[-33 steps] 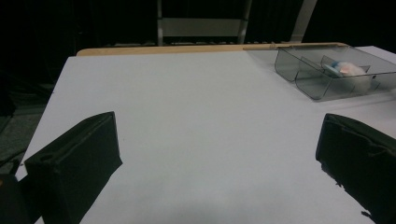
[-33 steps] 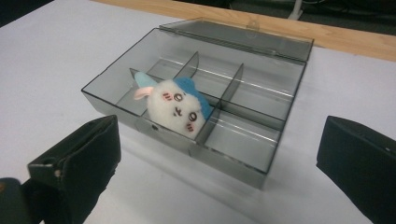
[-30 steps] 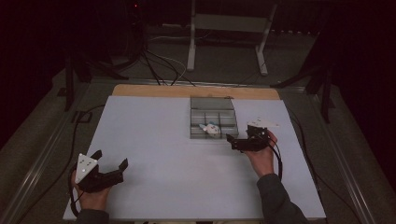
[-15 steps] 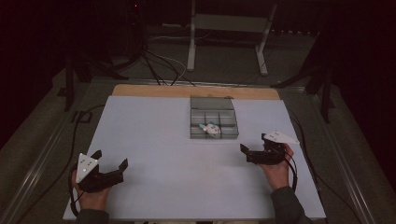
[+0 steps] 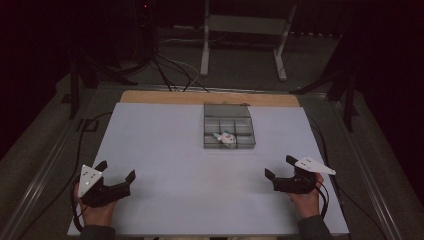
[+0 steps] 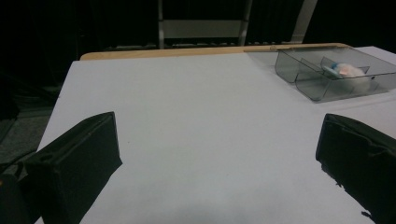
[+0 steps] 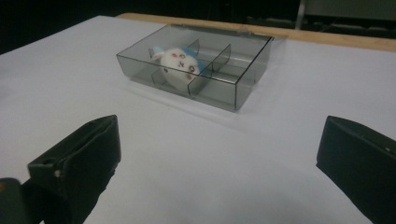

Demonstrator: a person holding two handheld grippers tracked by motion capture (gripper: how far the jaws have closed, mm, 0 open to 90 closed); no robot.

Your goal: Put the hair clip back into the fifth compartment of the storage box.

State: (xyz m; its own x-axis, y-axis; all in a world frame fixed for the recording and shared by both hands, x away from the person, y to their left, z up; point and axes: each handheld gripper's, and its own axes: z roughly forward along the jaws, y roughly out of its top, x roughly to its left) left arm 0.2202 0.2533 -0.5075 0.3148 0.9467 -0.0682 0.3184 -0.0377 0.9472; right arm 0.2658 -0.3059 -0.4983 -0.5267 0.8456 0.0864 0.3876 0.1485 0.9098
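Across the middle of the high view: white desk (image 5: 200, 165), rectangular, with a bare wooden strip (image 5: 165, 97) along its far edge and dark floor all round. Beyond the far edge: pale metal stand (image 5: 245, 30) on two legs, black cables (image 5: 170, 70) trailing over the floor near it. Toward the far edge, slightly right of centre: smoky clear plastic box (image 5: 229, 126), lidless, divided into compartments, set square to the desk. Seen from the right gripper view, same box (image 7: 233, 88) with thin inner walls and a low rim. Inside, in a compartment on the near side of the box: small white plush toy (image 5: 226, 139), rounded, with a blue part and small dark and reddish marks on its face (image 7: 180, 65); in the left gripper view, same toy (image 6: 348, 71) pale with a blue edge, lying below the rim. Near the near left corner: left gripper (image 5: 116, 174), held in a hand (image 5: 97, 212), grey three-cornered plate on top, jaws spread wide, released, nothing between them but bare desk. Near the near right corner: right gripper (image 5: 280, 168), held in a hand (image 5: 306, 200), grey plate on top, jaws likewise spread wide and released, gripping nothing. Both grippers well apart from the box and from each other, jaws pointing toward the far edge.
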